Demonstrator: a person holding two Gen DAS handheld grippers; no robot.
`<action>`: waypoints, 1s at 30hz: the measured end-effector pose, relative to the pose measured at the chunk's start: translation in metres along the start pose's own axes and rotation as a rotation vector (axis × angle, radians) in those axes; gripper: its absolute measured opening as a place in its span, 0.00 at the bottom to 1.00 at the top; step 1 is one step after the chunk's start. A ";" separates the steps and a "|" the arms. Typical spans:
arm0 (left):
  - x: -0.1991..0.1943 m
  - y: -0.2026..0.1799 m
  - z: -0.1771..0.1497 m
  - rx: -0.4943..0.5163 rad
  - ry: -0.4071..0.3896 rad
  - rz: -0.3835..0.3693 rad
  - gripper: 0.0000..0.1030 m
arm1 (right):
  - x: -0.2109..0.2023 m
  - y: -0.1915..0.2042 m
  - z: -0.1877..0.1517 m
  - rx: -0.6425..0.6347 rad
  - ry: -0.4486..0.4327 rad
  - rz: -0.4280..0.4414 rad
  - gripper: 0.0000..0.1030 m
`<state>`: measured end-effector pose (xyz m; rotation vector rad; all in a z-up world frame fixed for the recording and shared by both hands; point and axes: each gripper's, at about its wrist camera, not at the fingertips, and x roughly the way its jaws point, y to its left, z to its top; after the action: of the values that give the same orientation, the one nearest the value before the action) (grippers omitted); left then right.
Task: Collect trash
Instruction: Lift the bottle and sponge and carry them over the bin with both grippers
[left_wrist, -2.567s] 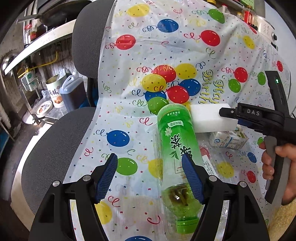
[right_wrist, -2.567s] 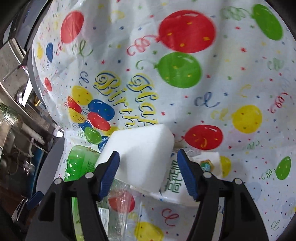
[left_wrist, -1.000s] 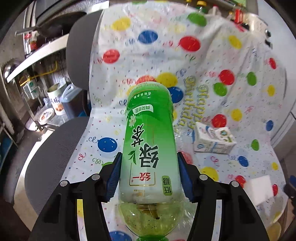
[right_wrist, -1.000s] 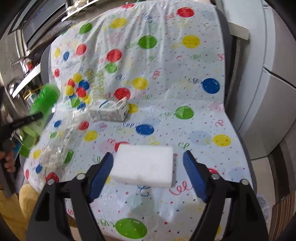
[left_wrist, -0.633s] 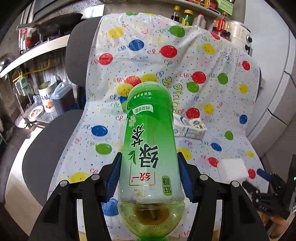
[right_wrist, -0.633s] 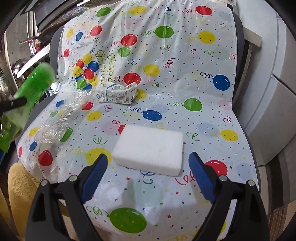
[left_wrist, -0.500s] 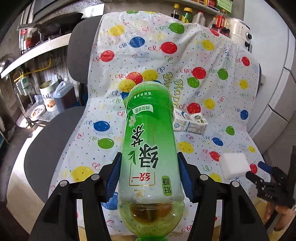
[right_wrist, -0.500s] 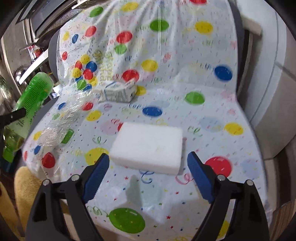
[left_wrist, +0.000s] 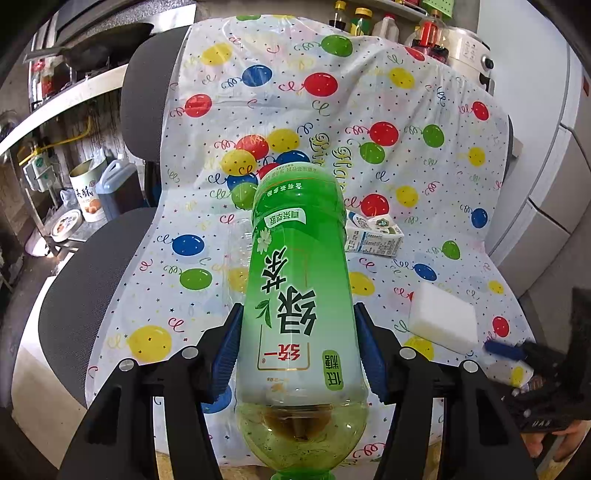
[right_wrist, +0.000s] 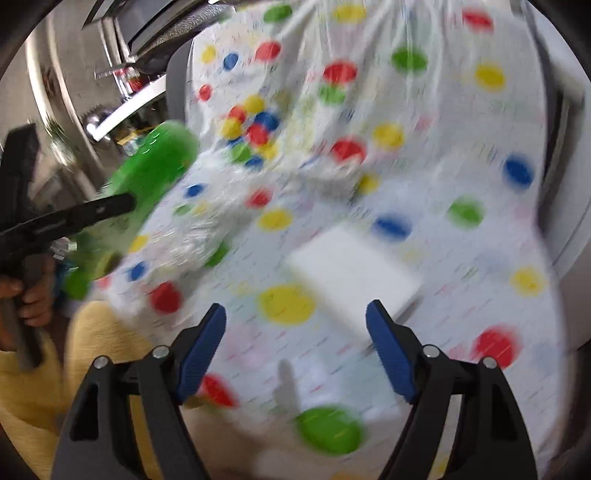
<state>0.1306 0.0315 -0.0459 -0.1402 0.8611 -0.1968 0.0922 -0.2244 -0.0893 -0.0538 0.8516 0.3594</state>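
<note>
Bottle of green tea, 1, clamped in the left gripper above the chair, right gripper spread wide with nothing in it, 1 white sponge lying on the balloon-print cover, 1 milk carton beyond.

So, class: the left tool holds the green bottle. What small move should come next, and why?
Probably carry the green tea bottle away toward a bin: the left tool already clamps it clear of the cover, and no bin shows here.
</note>
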 end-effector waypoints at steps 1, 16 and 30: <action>0.000 0.000 0.000 0.001 0.000 0.001 0.57 | 0.003 -0.001 0.005 -0.032 -0.005 -0.030 0.83; 0.002 -0.003 -0.002 0.003 0.015 0.008 0.57 | 0.073 -0.048 0.016 -0.016 0.165 0.171 0.89; -0.001 -0.011 -0.007 0.021 0.023 -0.005 0.57 | 0.057 -0.007 -0.005 -0.151 0.157 0.040 0.62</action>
<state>0.1234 0.0211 -0.0478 -0.1208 0.8816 -0.2120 0.1251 -0.2151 -0.1350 -0.2073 0.9803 0.4615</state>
